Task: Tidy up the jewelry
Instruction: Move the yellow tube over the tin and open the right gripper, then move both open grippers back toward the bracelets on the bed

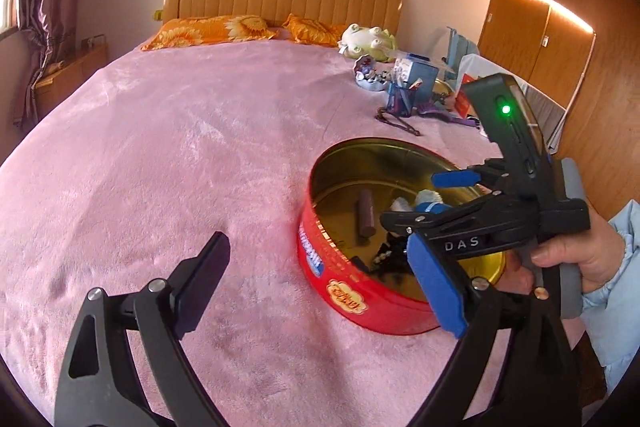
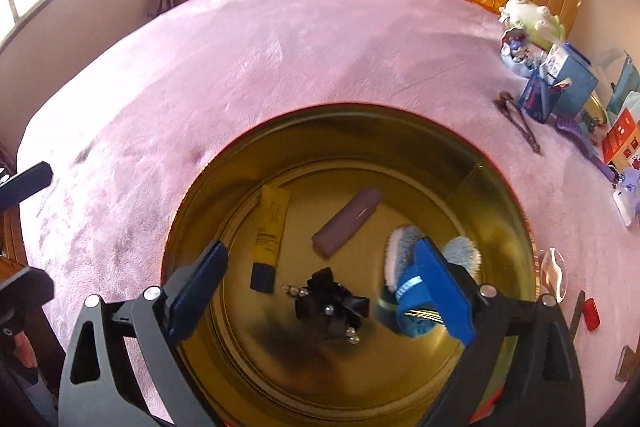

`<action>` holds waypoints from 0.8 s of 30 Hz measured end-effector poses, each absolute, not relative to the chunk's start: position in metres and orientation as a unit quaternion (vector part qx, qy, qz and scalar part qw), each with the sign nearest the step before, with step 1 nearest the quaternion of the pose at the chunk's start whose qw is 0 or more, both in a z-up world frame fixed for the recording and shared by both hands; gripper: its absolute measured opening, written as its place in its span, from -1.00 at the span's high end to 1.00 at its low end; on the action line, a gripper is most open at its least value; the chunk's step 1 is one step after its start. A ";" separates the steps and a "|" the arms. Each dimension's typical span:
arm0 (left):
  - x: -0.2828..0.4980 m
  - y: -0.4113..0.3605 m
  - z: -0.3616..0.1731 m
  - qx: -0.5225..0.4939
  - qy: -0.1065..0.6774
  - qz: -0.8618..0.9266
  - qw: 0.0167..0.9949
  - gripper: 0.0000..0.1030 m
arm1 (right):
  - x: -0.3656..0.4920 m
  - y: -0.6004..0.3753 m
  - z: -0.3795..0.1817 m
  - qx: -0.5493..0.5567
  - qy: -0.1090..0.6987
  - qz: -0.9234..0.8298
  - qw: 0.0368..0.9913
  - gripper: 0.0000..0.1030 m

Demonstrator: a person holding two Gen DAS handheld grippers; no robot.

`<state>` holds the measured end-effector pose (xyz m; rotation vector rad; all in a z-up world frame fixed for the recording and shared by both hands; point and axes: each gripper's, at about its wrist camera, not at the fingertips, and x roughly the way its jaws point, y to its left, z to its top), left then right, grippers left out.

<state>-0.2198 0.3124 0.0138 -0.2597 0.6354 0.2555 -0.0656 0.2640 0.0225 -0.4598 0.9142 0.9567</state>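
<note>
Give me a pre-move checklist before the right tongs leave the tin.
1. Right tongs open: ok, the jaws stand wide apart with nothing between them.
2. Left tongs open and holding nothing: ok, parked over the pink blanket beside the tin.
3. Red tin sitting flat on the blanket: ok.
4. Items lying inside the tin: ok, the black bow clip, yellow tube, mauve case and blue fluffy piece all rest on its floor.
5. Blue fluffy piece free of the right tongs' blue pad: cannot tell, the pad overlaps it.
6. More jewelry left to collect: not ok, a pile remains near the bed's far edge.
</note>
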 end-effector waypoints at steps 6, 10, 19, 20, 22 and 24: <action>-0.192 0.255 0.018 -0.125 0.300 0.052 0.944 -0.86 | -0.054 0.151 0.056 -0.142 0.375 0.429 0.809 -0.89; -0.163 0.207 0.008 -0.109 0.313 0.007 0.943 -0.86 | -0.040 0.057 0.057 -0.117 0.355 0.383 0.845 -0.90; -0.108 0.070 -0.025 -0.013 0.360 -0.112 0.926 -0.86 | -0.012 -0.105 -0.016 -0.100 0.381 0.276 0.877 -0.90; -0.102 0.055 -0.031 0.001 0.370 -0.121 0.921 -0.86 | -0.013 -0.114 -0.025 -0.097 0.388 0.271 0.875 -0.90; -0.096 0.034 -0.041 0.020 0.385 -0.131 0.913 -0.86 | -0.014 -0.123 -0.041 -0.088 0.400 0.262 0.874 -0.90; -0.089 0.019 -0.050 0.028 0.402 -0.143 0.904 -0.86 | -0.014 -0.132 -0.050 -0.078 0.406 0.258 0.873 -0.90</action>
